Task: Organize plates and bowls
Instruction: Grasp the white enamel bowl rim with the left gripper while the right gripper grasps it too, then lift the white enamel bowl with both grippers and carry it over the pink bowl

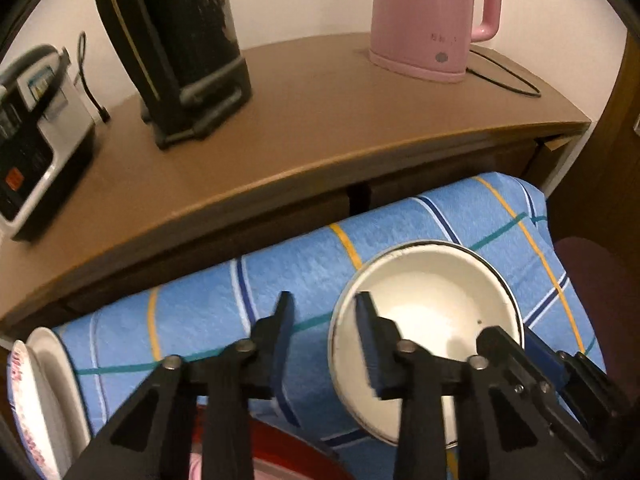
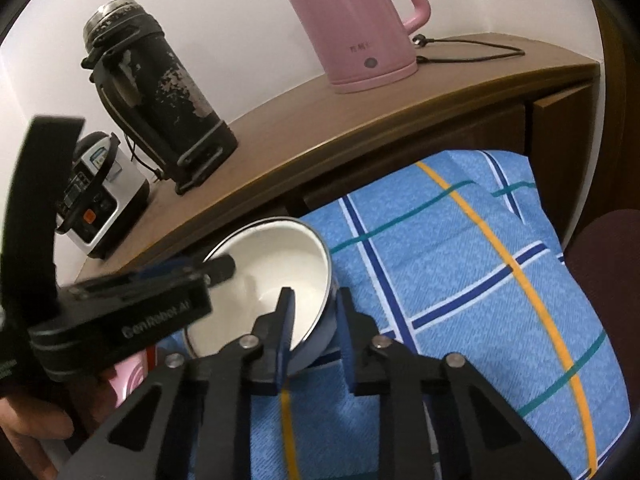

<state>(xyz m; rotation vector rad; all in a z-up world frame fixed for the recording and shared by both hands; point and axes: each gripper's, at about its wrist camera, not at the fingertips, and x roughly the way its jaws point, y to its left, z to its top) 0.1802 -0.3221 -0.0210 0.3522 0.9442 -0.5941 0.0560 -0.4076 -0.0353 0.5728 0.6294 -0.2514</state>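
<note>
Rim grip matters: the right hand-held gripper [image 2: 310, 304] pinches the white enamel bowl with dark rim [image 2: 276, 276], near wall between its fingers, over the blue plaid cloth [image 2: 460, 280]. Left hand-held gripper [image 1: 324, 312] hovers open, empty, one finger inside; keep the bowl level.
</note>
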